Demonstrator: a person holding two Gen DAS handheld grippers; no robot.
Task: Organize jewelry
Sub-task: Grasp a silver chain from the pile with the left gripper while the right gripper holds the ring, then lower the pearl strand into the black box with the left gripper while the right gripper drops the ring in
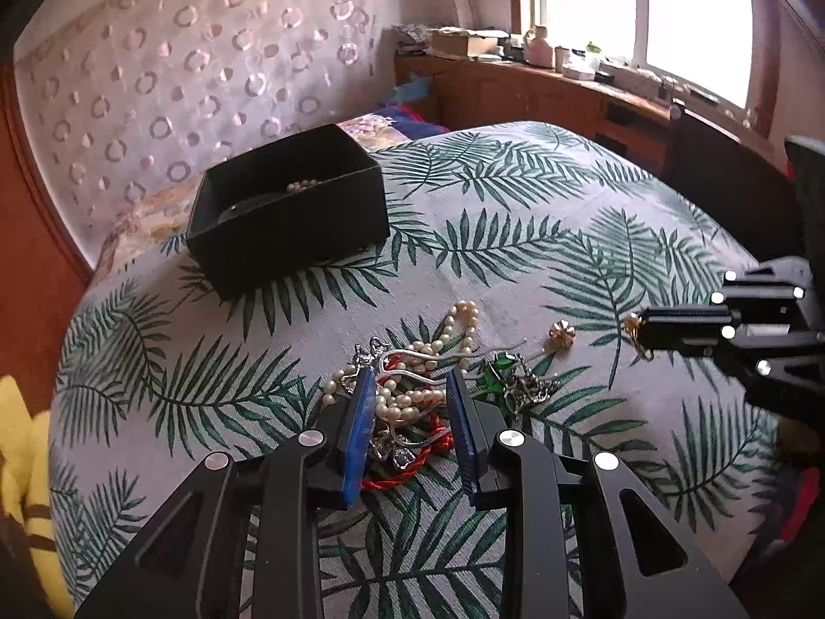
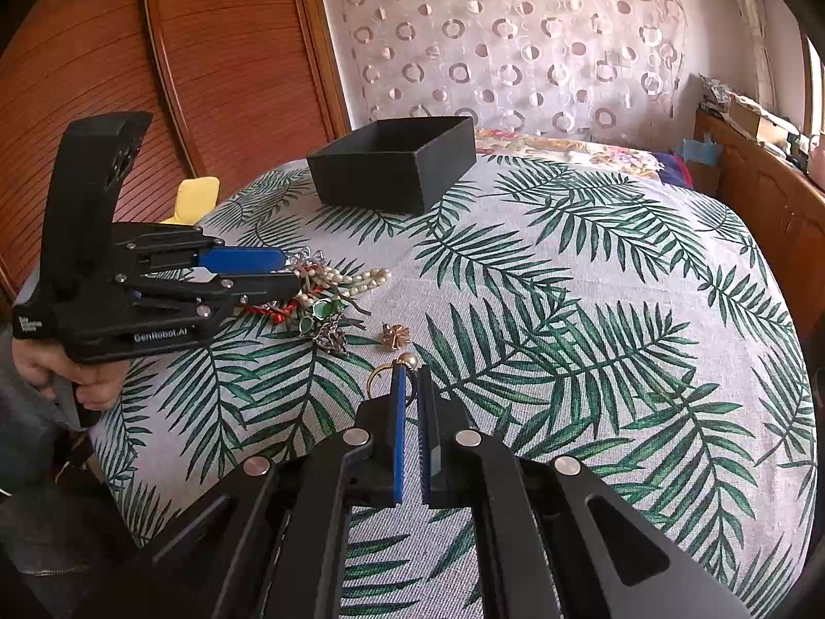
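A tangled pile of jewelry point(image 1: 412, 392), with pearl strands, a red cord and silver chains, lies on the leaf-print cloth point(image 1: 515, 258). My left gripper point(image 1: 410, 387) is open, its blue fingers straddling the pile; it also shows in the right wrist view point(image 2: 289, 271). A green-stone piece point(image 1: 502, 379) and a gold flower brooch point(image 1: 561, 332) lie to the right. My right gripper point(image 2: 411, 367) is shut on a gold ring earring with a pearl point(image 2: 384, 374); it also shows in the left wrist view point(image 1: 637, 332). A black box point(image 1: 289, 206) holding pearls stands at the far left.
A wooden cabinet point(image 2: 129, 77) stands left of the table. A patterned curtain point(image 1: 180, 77) hangs behind it. A cluttered wooden sill point(image 1: 567, 77) runs under the window. A yellow cloth point(image 2: 193, 198) lies beyond the table's left edge.
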